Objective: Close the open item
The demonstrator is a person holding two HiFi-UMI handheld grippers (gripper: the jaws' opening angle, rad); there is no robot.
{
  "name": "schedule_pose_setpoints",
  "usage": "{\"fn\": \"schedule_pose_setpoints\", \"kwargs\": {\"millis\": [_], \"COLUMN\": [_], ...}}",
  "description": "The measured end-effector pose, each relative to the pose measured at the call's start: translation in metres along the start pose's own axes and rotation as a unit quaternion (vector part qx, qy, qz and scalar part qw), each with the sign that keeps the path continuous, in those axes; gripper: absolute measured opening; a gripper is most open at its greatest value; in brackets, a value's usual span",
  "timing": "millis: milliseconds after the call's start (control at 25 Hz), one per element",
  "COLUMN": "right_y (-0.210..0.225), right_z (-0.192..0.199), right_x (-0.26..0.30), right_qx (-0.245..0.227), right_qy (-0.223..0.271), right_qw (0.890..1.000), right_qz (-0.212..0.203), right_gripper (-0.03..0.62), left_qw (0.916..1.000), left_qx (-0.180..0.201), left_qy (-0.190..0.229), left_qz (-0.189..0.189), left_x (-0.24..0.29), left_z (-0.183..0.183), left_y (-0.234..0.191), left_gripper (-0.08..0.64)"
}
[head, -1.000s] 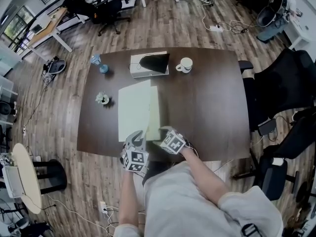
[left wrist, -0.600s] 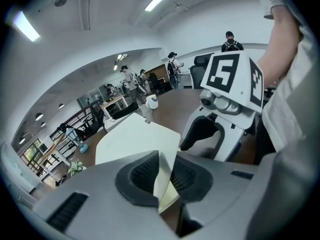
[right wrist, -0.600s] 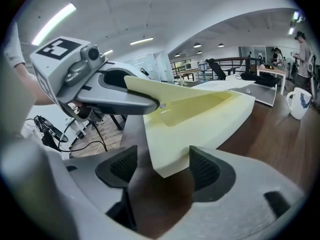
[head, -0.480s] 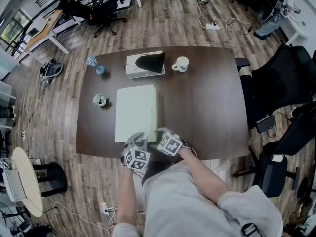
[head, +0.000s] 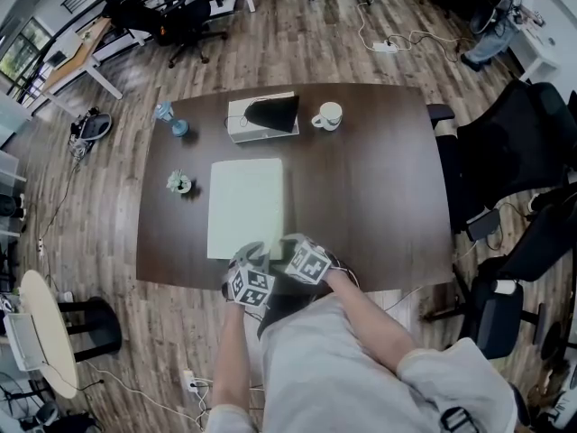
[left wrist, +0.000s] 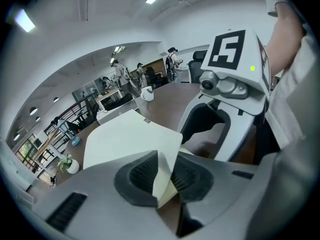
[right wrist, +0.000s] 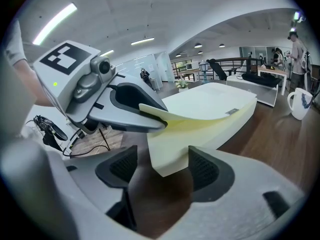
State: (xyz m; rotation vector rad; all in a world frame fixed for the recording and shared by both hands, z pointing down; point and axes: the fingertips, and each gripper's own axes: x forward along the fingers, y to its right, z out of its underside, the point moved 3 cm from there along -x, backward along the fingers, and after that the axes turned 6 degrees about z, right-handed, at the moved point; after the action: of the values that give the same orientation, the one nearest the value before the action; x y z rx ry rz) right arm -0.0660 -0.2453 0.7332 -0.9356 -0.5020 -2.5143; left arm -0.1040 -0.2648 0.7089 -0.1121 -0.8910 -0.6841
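Pale green book lies flat on the near left part of the dark brown table. Cover is almost down. Only its near corner is lifted off the page block, plain in the right gripper view.

My left gripper has that cover corner pinched between its pads. Jaws are nearly together and have just been easing apart, with the cover between them. My right gripper sits just beside it at the table's near edge, jaws wide. The book's near corner lies in the gap, pads not pressing on it, so that gripper holds nothing.

Around the book:
- Small potted plant is near its left edge.
- Blue bottle stands toward the far left corner.
- White box with a dark thing on top sits at the far edge.
- White mug is just right of the box.

Room:
- Wood-plank floor, with cables trailing across it.
- Black office chairs to the right of the table.
- A light desk at far left.
- A pale round side table at near left.
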Motion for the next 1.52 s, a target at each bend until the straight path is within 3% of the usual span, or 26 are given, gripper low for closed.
{"fn": "schedule_pose_setpoints", "kwargs": {"millis": [520, 800, 920, 1080, 1240, 1520], "right_y": [0.0, -0.002, -0.002, -0.001, -0.003, -0.004], "right_z": [0.002, 0.002, 0.002, 0.002, 0.003, 0.01], "right_x": [-0.001, 0.001, 0.0, 0.0, -0.001, -0.003], "right_qx": [-0.005, -0.009, -0.008, -0.006, -0.006, -0.005], "right_qy": [-0.002, -0.003, -0.003, -0.003, -0.004, -0.026], "right_qw": [1.0, 1.0, 1.0, 1.0, 1.0, 1.0], "right_qz": [-0.002, -0.002, 0.0, 0.002, 0.002, -0.008], "right_gripper": [0.31, 0.31, 0.31, 0.311, 0.311, 0.316], "left_qw": [0.9996, 0.9982, 0.9954, 0.9856, 0.9798, 0.9701], "left_qx": [-0.015, -0.001, -0.005, 0.012, 0.02, 0.037], "left_qy": [-0.021, -0.046, -0.063, -0.097, -0.109, -0.124], "left_qz": [0.013, 0.038, 0.073, 0.138, 0.167, 0.205], "left_x": [0.014, 0.018, 0.018, 0.02, 0.018, 0.017], "left_z": [0.01, 0.012, 0.011, 0.007, 0.008, 0.01], "left_y": [0.005, 0.005, 0.005, 0.005, 0.009, 0.021], "left_gripper": [0.052, 0.06, 0.067, 0.091, 0.111, 0.209]}}
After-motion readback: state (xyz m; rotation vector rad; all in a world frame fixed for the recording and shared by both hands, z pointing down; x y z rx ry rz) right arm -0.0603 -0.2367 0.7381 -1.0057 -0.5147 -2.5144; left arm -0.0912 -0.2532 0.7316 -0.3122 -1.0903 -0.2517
